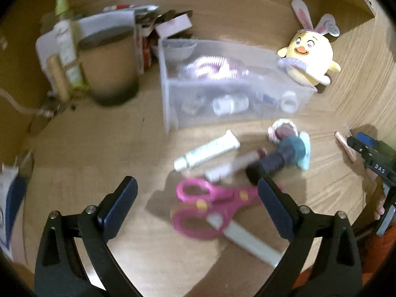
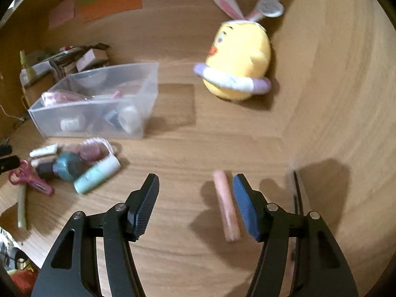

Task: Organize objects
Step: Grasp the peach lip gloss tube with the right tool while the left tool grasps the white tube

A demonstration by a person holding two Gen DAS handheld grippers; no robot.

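Right gripper (image 2: 195, 198): jaws standing apart, gripping nothing; pink stick (image 2: 226, 205) lying flat on the counter (image 2: 198, 148) between them, close against the right-hand jaw. Stick's long axis running away from the camera, roughly in line with the jaws. Advice: centring over its middle, lowering, closing across its width.

Left gripper (image 1: 198, 193): jaws spreading wide, empty, hovering over pink scissors (image 1: 210, 205), handles pointing left. Beyond: clear bin (image 2: 99, 104), partly filled.
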